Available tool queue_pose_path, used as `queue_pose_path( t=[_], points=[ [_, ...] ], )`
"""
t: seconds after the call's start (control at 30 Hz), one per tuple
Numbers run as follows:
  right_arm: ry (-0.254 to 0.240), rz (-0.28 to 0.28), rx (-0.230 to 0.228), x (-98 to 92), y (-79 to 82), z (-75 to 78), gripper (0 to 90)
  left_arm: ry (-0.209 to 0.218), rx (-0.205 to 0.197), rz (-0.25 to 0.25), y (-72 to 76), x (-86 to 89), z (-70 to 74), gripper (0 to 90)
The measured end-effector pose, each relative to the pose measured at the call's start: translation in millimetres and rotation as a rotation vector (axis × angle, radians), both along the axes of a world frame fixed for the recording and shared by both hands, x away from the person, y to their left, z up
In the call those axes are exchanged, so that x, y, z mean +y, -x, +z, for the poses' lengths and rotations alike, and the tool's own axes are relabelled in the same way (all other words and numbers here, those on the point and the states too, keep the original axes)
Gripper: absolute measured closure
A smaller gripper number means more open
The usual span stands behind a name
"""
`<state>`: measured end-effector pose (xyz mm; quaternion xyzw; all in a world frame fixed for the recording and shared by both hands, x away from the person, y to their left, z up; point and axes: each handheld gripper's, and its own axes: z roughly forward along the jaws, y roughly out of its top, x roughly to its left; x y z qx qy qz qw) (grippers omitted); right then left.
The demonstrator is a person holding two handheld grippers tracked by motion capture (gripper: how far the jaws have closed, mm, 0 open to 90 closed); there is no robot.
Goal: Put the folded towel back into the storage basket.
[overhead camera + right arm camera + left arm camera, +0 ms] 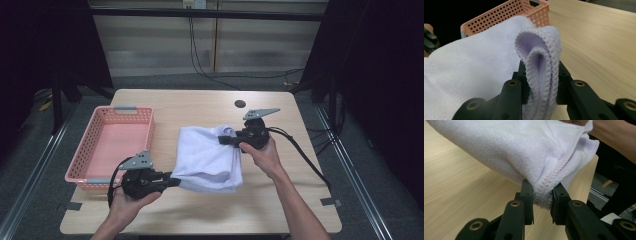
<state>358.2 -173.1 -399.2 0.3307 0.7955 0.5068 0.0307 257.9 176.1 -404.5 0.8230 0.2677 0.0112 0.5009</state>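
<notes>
Pink basket (112,145) on wooden table (200,102)

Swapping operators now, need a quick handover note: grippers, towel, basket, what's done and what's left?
Left gripper: shut on the white towel at its near corner.
Right gripper: shut on the towel's folded far edge.
Towel: folded over, held between both grippers just above the wooden table, right of the pink basket.
Done: towel folded and gripped.
Left, probably: move it into the basket, which holds nothing.
</notes>
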Motion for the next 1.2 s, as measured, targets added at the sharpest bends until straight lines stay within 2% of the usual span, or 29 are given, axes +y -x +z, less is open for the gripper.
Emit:
queue_pose_path(
  t=[0.2, 0.53, 1.2],
  points=[
    [-0.026, 0.031, -0.011, 13.4, -10.2, 8.4, 72.5, 0.008, -0.009, 0.031, 0.0, 14.5, 7.4, 75.3],
    [-0.013, 0.070, -0.032, 37.4, -24.5, 22.5, 72.7, 0.039, -0.034, 0.080, -2.3, 37.2, 22.5, 75.2],
    [-0.022, 0.147, -0.038, 92.5, -53.8, 38.8, 72.7, 0.060, -0.048, 0.188, -4.0, 82.4, 35.2, 75.3]
  ],
)
